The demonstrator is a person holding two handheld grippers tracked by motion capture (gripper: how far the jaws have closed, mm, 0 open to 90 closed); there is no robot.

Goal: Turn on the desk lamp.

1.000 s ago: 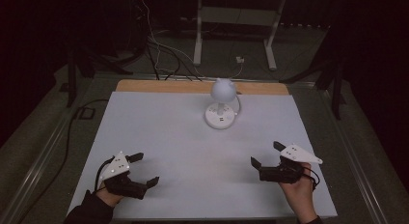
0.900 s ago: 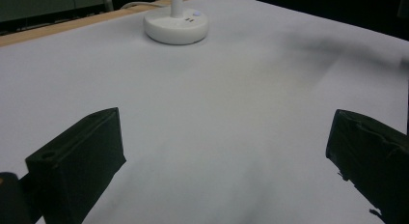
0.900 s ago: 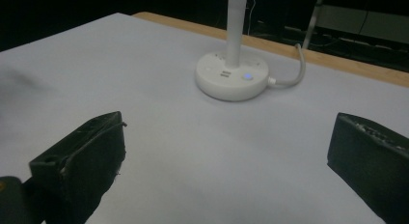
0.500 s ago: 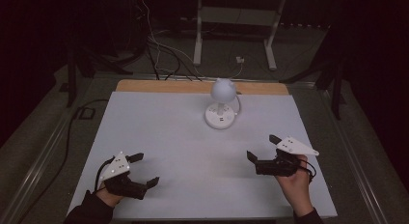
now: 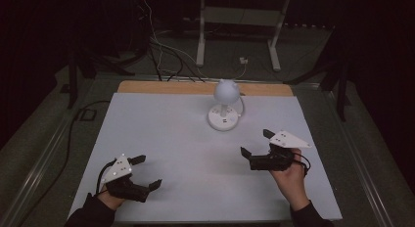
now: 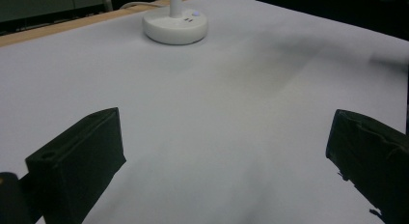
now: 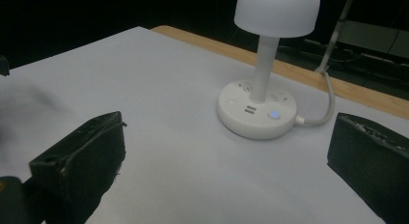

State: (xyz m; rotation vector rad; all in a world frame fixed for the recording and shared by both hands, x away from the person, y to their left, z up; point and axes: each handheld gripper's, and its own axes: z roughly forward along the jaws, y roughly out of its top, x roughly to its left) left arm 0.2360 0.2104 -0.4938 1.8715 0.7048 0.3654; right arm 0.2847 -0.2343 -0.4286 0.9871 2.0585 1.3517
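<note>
Where the white sheet meets the bare wooden strip (image 5: 147, 87) at the far edge of the table (image 5: 161, 134), we find the lamp (image 5: 225, 107): a small white desk lamp with a dome shade (image 7: 277, 11) on a short stem, rising from a round base (image 7: 255, 113). On that base we see a lit blue button (image 7: 274, 115) and a pair of slots beside it, and a white cord (image 7: 325, 108) leaves the base toward the wooden strip.

Nearest to the lamp is the right gripper (image 5: 258, 145), held above the sheet on the near right, its jaws spread wide with nothing between them. We see the lamp ahead of this gripper and apart from it, and in the right gripper view the base sits between the two black jaws but farther off, untouched.

Farther out, the left gripper (image 5: 145, 171) hovers at the near left corner of the sheet, well apart from the lamp. Its jaws are likewise spread and hold nothing; in the left gripper view the base (image 6: 175, 25) appears small at the top, far beyond the jaws, with bare white sheet between.

Beyond the table we make out cables (image 5: 161, 46) on the dark floor and a pale metal stand (image 5: 240, 26).
</note>
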